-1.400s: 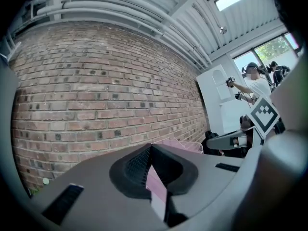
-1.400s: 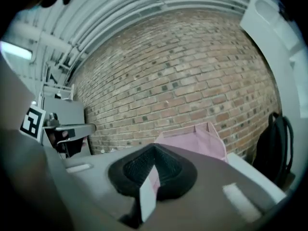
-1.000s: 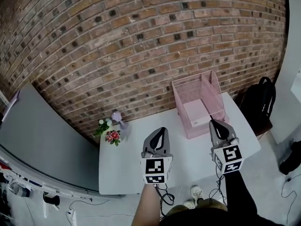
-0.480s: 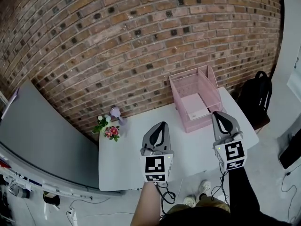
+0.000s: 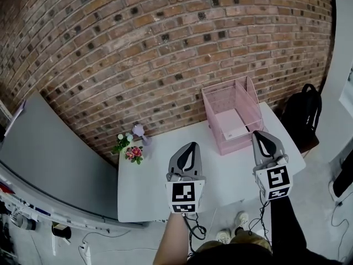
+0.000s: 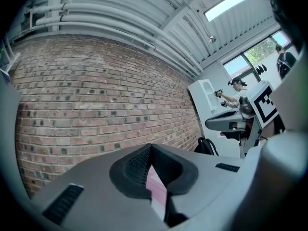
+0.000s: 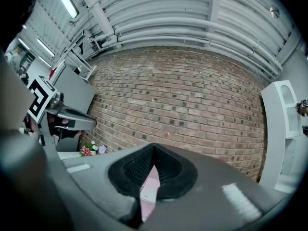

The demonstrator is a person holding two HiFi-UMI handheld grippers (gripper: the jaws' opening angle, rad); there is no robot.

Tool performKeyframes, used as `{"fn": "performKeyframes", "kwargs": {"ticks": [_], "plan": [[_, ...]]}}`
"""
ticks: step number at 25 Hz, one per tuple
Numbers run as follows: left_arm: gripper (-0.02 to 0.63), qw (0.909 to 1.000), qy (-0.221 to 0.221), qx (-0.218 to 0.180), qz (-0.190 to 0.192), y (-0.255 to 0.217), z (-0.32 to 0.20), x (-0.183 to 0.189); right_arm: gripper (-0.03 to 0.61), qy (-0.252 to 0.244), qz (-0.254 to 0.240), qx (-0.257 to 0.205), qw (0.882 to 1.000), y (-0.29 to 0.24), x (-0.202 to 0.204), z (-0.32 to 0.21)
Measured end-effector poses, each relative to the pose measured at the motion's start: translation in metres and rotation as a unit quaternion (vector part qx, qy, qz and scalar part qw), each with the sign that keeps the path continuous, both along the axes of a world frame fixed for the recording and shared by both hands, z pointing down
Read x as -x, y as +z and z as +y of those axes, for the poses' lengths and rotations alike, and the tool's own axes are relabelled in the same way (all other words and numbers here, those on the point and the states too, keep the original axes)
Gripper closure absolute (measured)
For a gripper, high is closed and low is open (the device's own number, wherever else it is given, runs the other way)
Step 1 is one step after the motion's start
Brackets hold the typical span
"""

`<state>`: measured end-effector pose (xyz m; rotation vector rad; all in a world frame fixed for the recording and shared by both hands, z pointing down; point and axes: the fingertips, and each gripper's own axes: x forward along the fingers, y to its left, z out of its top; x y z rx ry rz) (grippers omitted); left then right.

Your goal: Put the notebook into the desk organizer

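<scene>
1. Looks to me like the job's basically wrapped. The notebook [image 5: 231, 125] lies inside the pink desk organizer [image 5: 249, 95], just ahead of the right hand-held gripper [image 5: 257, 133] and ahead-right of the left hand-held gripper [image 5: 191, 144].
2. Both have their jaws together with nothing between them. They're held level above the worktop [image 5: 146, 186], not touching the organizer.
3. So the step in hand, I'd say, is just backing off cleanly. Keep both grippers high and clear of the mesh walls so nothing nudges the organizer, and check the notebook sits fully inside before calling it done.
4. Hard to make out: whether the notebook rests on the organizer's floor or on a raised level. The mesh front wall also muddies its near edge.
5. The two gripper views are no help there. They're mostly brick wall [image 7: 192, 105], with only a sliver of pink peeking under the closed tips.
</scene>
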<state>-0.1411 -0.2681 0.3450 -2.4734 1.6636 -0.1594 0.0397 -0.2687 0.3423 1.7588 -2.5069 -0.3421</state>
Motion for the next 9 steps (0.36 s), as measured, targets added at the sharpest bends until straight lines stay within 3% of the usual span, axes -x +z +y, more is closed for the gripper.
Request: {"fn": "performKeyframes", "kwargs": {"ticks": [9], "plan": [[0.604, 0.9999, 0.002, 0.012, -0.005, 0.0063, 0.0073, 0.0009, 0.578, -0.001, 0.003, 0.009, 1.000, 0.0043, 0.0012, 0.0068]]}}
